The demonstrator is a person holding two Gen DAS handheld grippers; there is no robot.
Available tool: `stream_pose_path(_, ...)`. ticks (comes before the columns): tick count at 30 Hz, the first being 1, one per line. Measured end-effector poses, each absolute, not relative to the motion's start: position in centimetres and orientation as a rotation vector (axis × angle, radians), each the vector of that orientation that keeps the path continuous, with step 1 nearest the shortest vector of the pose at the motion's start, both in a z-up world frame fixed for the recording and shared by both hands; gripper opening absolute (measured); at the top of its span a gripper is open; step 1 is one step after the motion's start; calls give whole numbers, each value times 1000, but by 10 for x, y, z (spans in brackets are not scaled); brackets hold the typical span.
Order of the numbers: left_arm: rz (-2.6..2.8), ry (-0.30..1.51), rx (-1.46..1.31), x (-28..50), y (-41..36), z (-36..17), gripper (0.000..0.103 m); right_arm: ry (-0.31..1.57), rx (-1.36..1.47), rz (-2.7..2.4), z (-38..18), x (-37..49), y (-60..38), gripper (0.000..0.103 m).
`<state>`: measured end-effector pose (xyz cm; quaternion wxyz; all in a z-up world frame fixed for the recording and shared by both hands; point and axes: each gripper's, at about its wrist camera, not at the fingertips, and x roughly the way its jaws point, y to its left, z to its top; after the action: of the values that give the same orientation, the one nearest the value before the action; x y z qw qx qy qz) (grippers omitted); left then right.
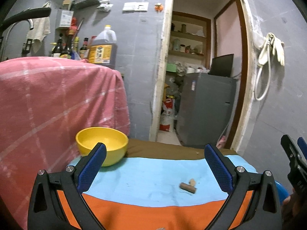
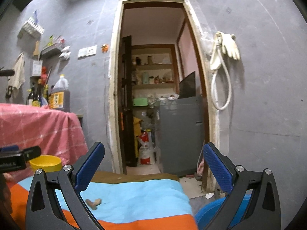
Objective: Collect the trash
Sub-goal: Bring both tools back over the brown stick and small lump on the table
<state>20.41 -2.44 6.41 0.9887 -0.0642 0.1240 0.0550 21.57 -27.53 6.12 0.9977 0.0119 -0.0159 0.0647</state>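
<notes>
In the left wrist view, a pink checked cloth [image 1: 57,99] fills the left of the frame, with dark bottles and a large oil jug [image 1: 102,48] above it at upper left. Below, at lower left of centre, a yellow bowl [image 1: 101,143] sits on the far left corner of the counter [image 1: 145,180], which is covered by a cloth in brown, light blue and orange bands. The left gripper [image 1: 153,170] hangs over this cloth with its blue-padded fingers [image 1: 92,168] spread wide, holding nothing and touching nothing. Right of centre, on the blue band, lie the trash pieces [image 1: 188,186]: a small brown cylinder with a pale scrap just beside it, between the fingers in the frame but well clear of both. At the far right edge the other gripper shows only in part.

In the right wrist view, the yellow bowl [image 2: 46,163] sits at the left edge, partly behind the left gripper's black body. The trash pieces [image 2: 93,203] lie at lower left on the blue band, just beside the left finger in the frame. The right gripper [image 2: 153,169] has its fingers [image 2: 217,169] wide apart and empty. A blue tub [image 2: 209,212] shows at lower right, beyond the counter's edge.
</notes>
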Motion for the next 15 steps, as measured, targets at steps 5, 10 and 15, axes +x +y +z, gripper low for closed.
stream_pose_path(5,144,233,-122,199,-10,58,100,-8,-26,167,55,221,-255,103)
stream_pose_path(10,165,235,-114,199,-3,49,100,18,-65,195,50,226,-240,103)
stream_pose_path(15,174,261,-104,204,1,39,100,67,-98,207,45,235,-230,103)
